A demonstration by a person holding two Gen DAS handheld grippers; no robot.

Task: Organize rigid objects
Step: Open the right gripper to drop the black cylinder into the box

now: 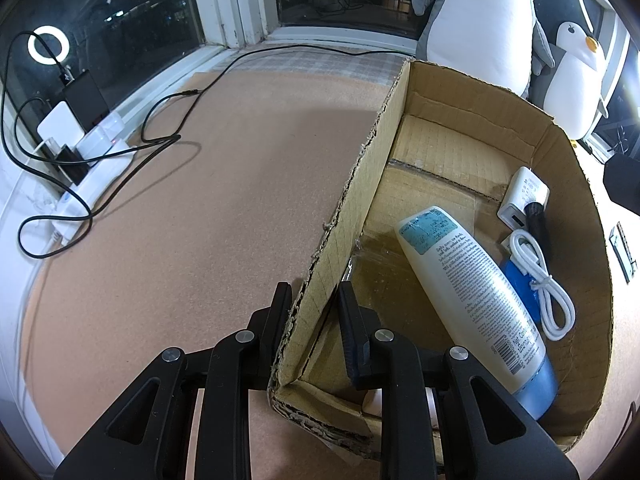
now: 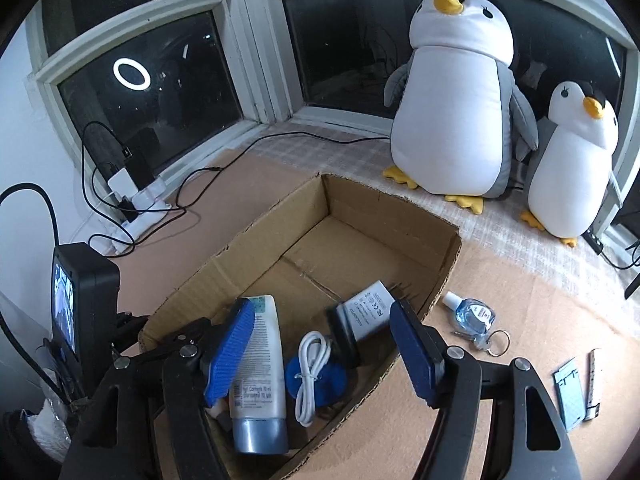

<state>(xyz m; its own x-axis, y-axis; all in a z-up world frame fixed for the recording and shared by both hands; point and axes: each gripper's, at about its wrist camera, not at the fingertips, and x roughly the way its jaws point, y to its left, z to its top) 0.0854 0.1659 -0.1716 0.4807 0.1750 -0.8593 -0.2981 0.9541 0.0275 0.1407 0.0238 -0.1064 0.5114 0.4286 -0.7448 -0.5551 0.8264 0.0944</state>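
Observation:
An open cardboard box point(image 1: 360, 208) point(image 2: 444, 256) stands on the brown table. Inside lie a white tube with a blue cap point(image 1: 476, 292) point(image 2: 260, 360), a coiled white cable point(image 1: 540, 276) point(image 2: 310, 368), a blue disc point(image 1: 520, 284) point(image 2: 332, 380) and a white charger point(image 1: 524, 196) point(image 2: 370, 308). My left gripper point(image 1: 316, 304) is shut on the box's left wall near its front corner. My right gripper point(image 2: 324, 344) is open and empty above the box's front right part. A small blue sanitizer bottle with keys point(image 2: 474, 314) lies outside the box, to its right.
A blue card and a white stick point(image 2: 580, 384) lie on the table at the right. Two plush penguins point(image 2: 456, 100) stand by the window behind the box. A power strip with chargers and black cables point(image 1: 76, 152) point(image 2: 136, 200) sits at the far left.

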